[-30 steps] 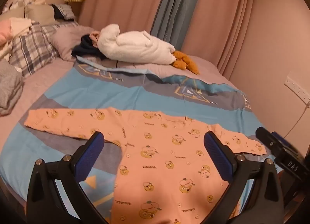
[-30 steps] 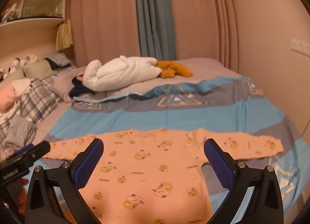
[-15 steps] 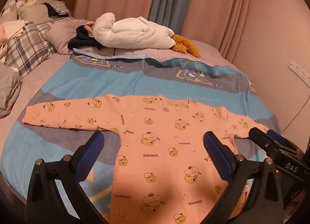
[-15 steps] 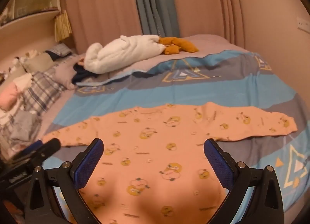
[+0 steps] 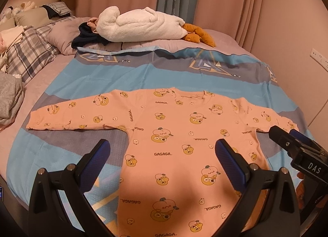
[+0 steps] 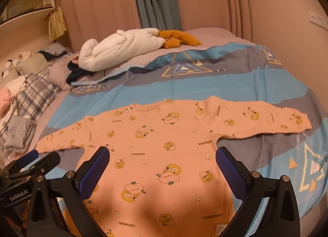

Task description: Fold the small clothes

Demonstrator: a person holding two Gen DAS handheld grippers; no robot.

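The bed (image 5: 61, 77) fills most of the frame, and a blue and grey blanket (image 5: 155, 77) covers it. In the middle of the frame the pink top (image 5: 174, 138) lies flat on the blanket with both sleeves spread out. It looks soft, thin and light, so it will likely bend and wrinkle easily. A sleeve end or the bottom edge looks like a good place to pinch.

A white fluffy toy (image 5: 139, 25) lies at the top of the frame, well apart from the top, with plaid pillows (image 5: 30, 52) at the upper left. Nothing sits on the top.

The left gripper (image 5: 163, 155) and the right gripper (image 6: 163, 155) hang over it, jaws wide open, holding nothing.
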